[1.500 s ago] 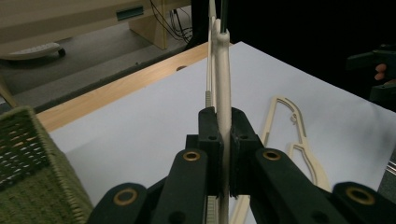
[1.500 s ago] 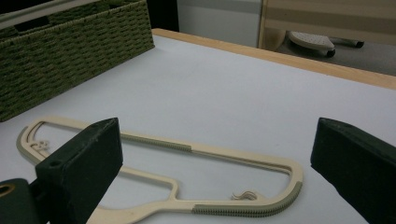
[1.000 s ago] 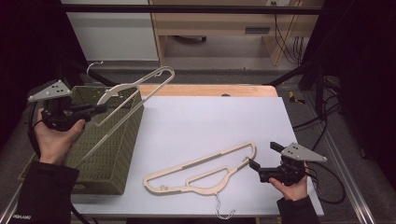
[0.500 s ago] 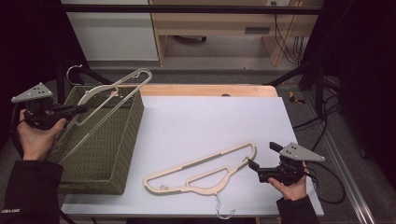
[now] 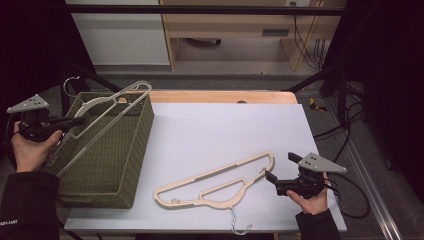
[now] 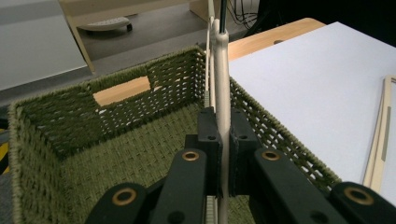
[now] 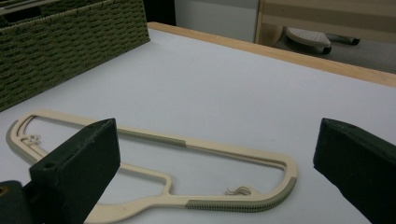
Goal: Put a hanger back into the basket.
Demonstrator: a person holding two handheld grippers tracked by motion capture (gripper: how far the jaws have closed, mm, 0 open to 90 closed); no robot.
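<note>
Hanger (image 5: 107, 107) number one is up in the air, tilted across the green woven basket (image 5: 107, 160) at the table's left edge, its metal hook (image 5: 70, 82) poking out past the basket's far left corner. The left claw (image 5: 75, 121) is clamped tight on it; the left gripper view has the pale bar (image 6: 223, 93) pinched between both black jaws, basket floor underneath. Over on the white table (image 5: 225, 125), the second hanger (image 5: 215, 182) lies flat near the front edge. The right claw (image 5: 270, 177) sits just beside that hanger's right end, jaws spread wide, gripping nothing, with the hanger's ribbed shoulder (image 7: 243, 203) between and ahead of them.
</note>
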